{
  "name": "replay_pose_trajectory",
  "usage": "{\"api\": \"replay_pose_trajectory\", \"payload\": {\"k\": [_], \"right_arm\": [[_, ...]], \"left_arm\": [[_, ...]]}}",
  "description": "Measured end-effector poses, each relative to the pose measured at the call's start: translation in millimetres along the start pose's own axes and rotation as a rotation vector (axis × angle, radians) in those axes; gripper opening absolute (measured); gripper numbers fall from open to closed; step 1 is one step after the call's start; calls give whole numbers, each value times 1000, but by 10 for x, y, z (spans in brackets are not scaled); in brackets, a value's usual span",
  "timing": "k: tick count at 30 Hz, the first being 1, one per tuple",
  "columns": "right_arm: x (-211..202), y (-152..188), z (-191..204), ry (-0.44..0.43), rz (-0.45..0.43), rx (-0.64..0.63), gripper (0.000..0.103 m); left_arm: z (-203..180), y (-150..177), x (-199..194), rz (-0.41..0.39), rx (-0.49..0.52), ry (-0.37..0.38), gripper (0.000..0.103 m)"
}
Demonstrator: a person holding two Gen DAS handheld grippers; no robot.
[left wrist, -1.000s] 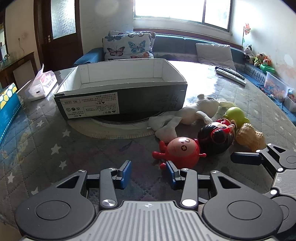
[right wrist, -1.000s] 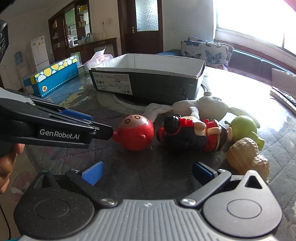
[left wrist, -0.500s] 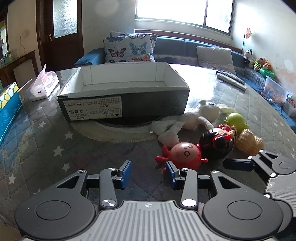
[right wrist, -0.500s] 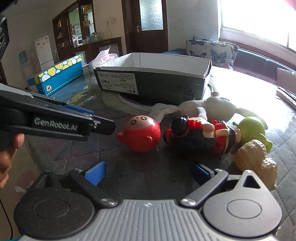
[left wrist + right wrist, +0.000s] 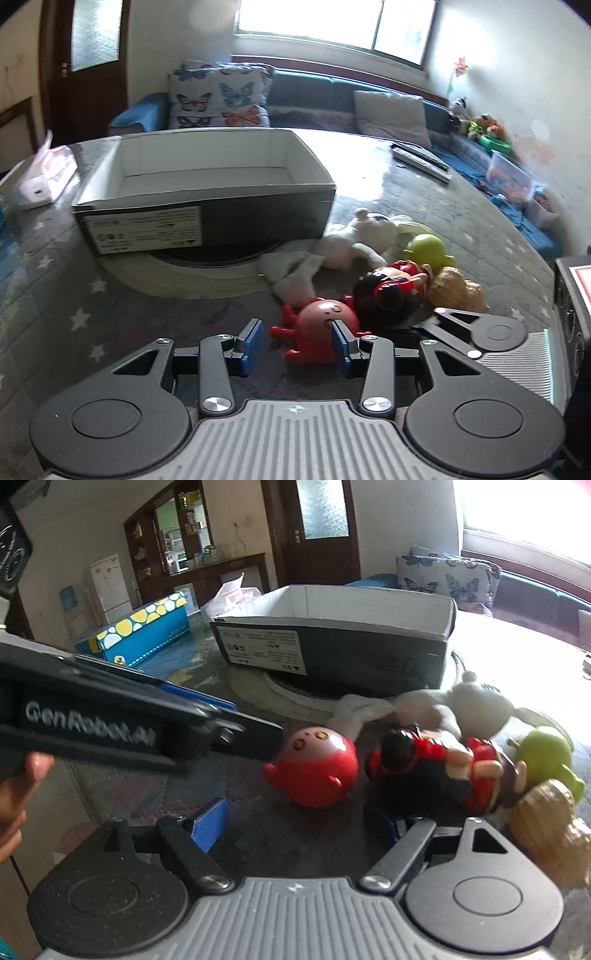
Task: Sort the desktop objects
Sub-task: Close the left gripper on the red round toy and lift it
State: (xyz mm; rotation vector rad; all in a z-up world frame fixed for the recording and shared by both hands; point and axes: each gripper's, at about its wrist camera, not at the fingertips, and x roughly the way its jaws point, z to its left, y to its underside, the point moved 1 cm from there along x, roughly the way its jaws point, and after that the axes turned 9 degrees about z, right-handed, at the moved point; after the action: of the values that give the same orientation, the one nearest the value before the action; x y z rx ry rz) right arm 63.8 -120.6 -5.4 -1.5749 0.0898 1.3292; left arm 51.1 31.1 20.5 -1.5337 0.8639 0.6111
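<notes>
Our left hand-held gripper [image 5: 297, 341] has closed in on the red toy [image 5: 317, 332], pads apart; the right hand-held gripper [image 5: 299, 821] is closing, empty. We centre before squeezing.

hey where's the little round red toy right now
On the table, the round red toy lies between the left gripper fingers in the left wrist view, left of the black-haired doll.

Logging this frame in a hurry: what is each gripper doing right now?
Left gripper: open around the red round toy, not clamped.
Right gripper: closing, nothing between its pads; black-and-red doll just ahead.
</notes>
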Motion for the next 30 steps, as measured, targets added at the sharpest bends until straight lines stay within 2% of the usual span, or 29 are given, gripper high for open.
{"api": "replay_pose_trajectory", "payload": {"k": [7,13,18,22,30], "right_arm": [[70,-94,20,-35,-1,-11,69],[91,-133,35,-40,-1,-13,67],[106,-160,39,-31,1,-14,61],[91,-178,14,-34,-5,7,49],[10,-226,27,-41,-25,25,48]], "left_arm": [[-10,-81,101,52,17,79,43],[91,-109,226,91,-4,79,45],[177,-128,234,105,-19,102,45],[238,-122,223,113,-22,119,44],[326,-100,103,94,-39,153,43]]}}
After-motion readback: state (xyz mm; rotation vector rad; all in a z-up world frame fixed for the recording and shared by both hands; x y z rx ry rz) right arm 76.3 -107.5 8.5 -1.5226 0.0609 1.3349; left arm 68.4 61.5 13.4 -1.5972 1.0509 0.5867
